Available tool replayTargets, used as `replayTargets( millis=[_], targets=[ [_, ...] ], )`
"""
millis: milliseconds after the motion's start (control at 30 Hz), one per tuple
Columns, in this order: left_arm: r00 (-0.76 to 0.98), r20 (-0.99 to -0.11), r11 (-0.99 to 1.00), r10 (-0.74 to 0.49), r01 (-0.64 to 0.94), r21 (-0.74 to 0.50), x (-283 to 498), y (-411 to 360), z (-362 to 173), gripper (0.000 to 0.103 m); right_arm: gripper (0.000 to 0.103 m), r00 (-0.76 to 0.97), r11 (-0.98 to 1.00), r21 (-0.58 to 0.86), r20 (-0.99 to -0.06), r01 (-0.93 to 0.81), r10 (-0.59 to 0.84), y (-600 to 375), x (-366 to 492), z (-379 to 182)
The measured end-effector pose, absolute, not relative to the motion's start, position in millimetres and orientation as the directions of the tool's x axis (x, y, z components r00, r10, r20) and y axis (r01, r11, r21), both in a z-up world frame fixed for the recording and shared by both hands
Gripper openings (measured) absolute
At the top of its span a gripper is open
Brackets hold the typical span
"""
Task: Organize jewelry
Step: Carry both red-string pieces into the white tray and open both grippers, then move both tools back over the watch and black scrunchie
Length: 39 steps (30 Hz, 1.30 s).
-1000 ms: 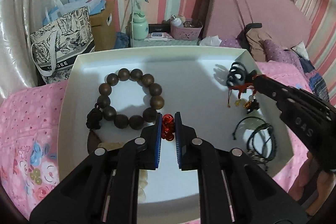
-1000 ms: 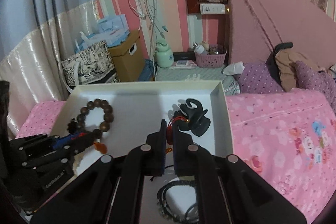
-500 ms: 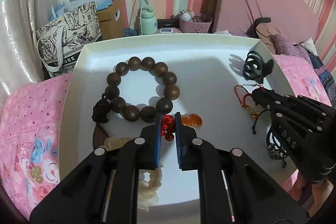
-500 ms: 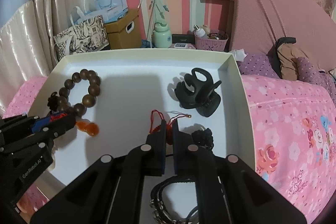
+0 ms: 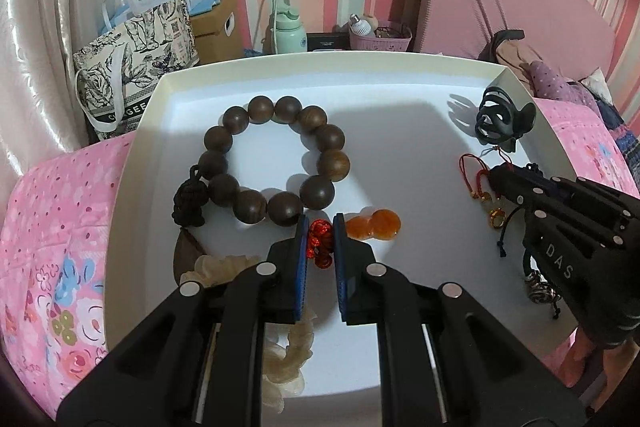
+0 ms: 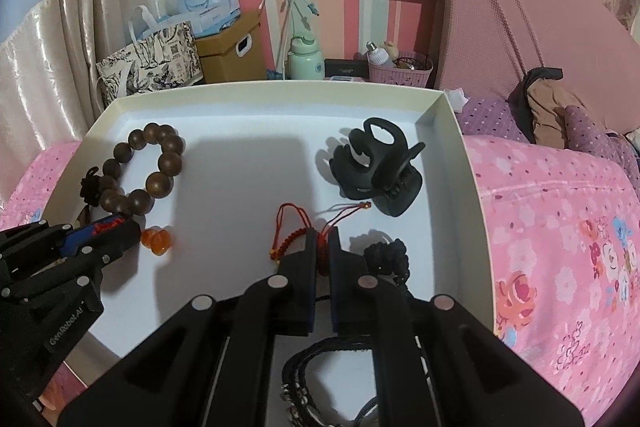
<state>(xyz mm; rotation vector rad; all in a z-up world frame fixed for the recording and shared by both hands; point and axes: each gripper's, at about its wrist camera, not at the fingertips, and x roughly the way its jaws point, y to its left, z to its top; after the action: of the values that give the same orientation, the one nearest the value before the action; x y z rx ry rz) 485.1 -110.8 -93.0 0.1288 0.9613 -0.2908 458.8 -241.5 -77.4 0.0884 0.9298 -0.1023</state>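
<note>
Left wrist view: white tray point(image 5: 144, 131) sits on a pink floral bedspread point(image 5: 52, 247); striped pink wall, hanging cables, a printed tote bag point(image 5: 132, 63) and a cardboard box behind the far rim. Left gripper point(image 5: 320, 239) has its jaws clamped on a red knotted charm point(image 5: 320, 243), low over the tray floor. Orange pendant point(image 5: 374, 229) lies just right of the right finger. Wooden bead bracelet point(image 5: 276, 159) lies just beyond the fingertips, near the tray's left wall. Pale shell-like bracelet point(image 5: 288, 347) runs under the gripper body. Bare tray floor between the beads and the black hair claw point(image 5: 502, 121) in the far right corner. Right gripper point(image 5: 496, 179) comes in from the right edge.

Right wrist view: right gripper point(image 6: 322, 243) is closed on a red cord bracelet point(image 6: 292, 231), whose loop trails left on the tray point(image 6: 460, 155). Hair claw point(image 6: 376, 171) just ahead, near the right wall. Black knotted piece point(image 6: 388, 255) beside the right finger; black braided bracelets point(image 6: 320, 359) beneath the gripper. Open floor mid-tray, far side.
</note>
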Motion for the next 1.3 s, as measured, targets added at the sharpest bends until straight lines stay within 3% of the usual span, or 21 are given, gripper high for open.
replayTargets(
  millis=[133, 233, 300, 367, 400, 500, 567, 800, 933, 1100, 1300],
  targets=[
    [0.529, -0.826, 0.954, -0.196, 0.298, -0.035, 486, -108, -93, 0.011, 0.006, 0.589, 0.991, 0.029, -0.807, 0.128, -0.053, -241, 459, -78],
    [0.526, -0.827, 0.954, -0.2, 0.297, -0.041, 485, -108, -92, 0.02, 0.007, 0.588, 0.991, 0.032, -0.807, 0.128, -0.05, -241, 459, -78],
    [0.528, -0.824, 0.954, -0.204, 0.296, -0.046, 484, -107, -90, 0.025, 0.016, 0.591, 0.991, 0.034, -0.805, 0.131, -0.05, -240, 459, -77],
    [0.537, -0.818, 0.954, -0.207, 0.295, -0.048, 481, -107, -83, 0.03, 0.039, 0.613, 0.99, 0.047, -0.789, 0.132, -0.045, -241, 455, -70],
    [0.541, -0.813, 0.953, -0.215, 0.298, -0.054, 479, -106, -78, 0.032, 0.042, 0.625, 0.99, 0.049, -0.78, 0.133, -0.045, -242, 454, -66],
    [0.568, -0.788, 0.952, -0.238, 0.296, -0.075, 472, -102, -59, 0.047, 0.046, 0.66, 0.988, 0.079, -0.751, 0.134, -0.03, -247, 447, -51],
    [0.6, -0.763, 0.955, -0.241, 0.287, -0.075, 466, -96, -43, 0.063, 0.055, 0.681, 0.986, 0.091, -0.732, 0.141, -0.03, -252, 442, -40],
    [0.719, -0.665, 0.973, -0.2, 0.225, -0.05, 440, -69, 15, 0.098, 0.083, 0.733, 0.982, 0.076, -0.676, 0.172, -0.076, -267, 419, -1],
    [0.737, -0.651, 0.979, -0.182, 0.2, -0.047, 417, -58, 38, 0.1, 0.093, 0.762, 0.979, 0.051, -0.636, 0.196, -0.119, -269, 393, 23],
    [0.752, -0.653, 0.99, -0.093, 0.137, 0.017, 376, -38, 53, 0.1, 0.093, 0.755, 0.976, 0.031, -0.639, 0.217, -0.147, -268, 347, 34],
    [0.729, -0.678, 0.991, -0.094, 0.132, 0.005, 315, -14, 41, 0.1, 0.099, 0.749, 0.969, -0.036, -0.628, 0.243, -0.211, -261, 274, 35]
  ],
)
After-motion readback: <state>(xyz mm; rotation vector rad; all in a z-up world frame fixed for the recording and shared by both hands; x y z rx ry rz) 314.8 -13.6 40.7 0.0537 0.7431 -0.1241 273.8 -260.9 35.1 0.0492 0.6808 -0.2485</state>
